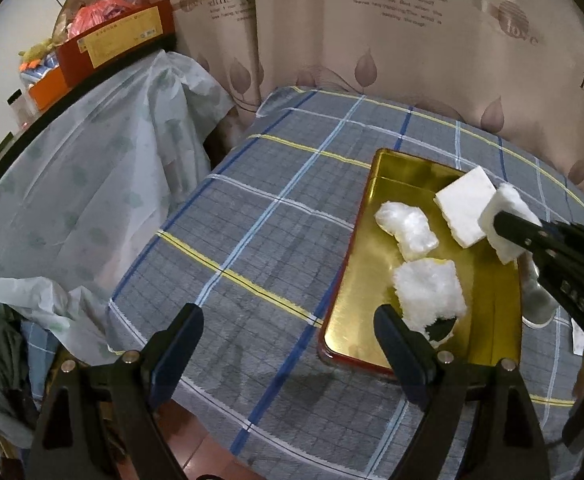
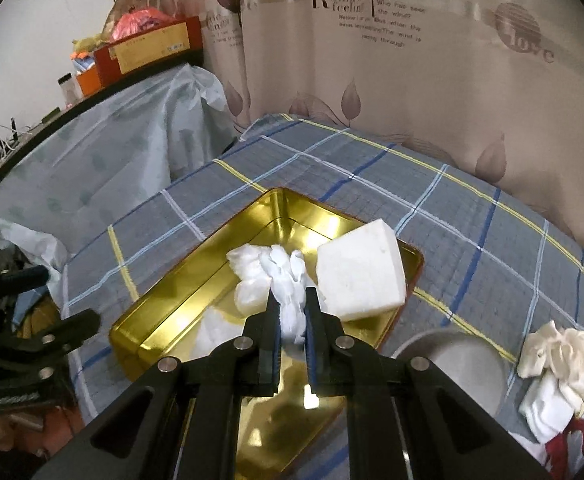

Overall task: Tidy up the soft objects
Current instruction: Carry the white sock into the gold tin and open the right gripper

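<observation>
Right wrist view shows my right gripper point(image 2: 292, 312) clamped on a white foam pad point(image 2: 288, 280) hanging over the gold tray point(image 2: 164, 300) mid-frame, directly below; my left gripper point(image 1: 288, 332) waits open, lower left.

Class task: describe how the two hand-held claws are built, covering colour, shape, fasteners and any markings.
Both are matte black. The left claw has two flat, tapering fingers on angular arms with triangular cut-outs and round silver pins at the joints. The right claw is built the same way, with blue ribbed pads lining its fingers; faint raised lettering on its body is unreadable. No cables or sleeves show.
</observation>
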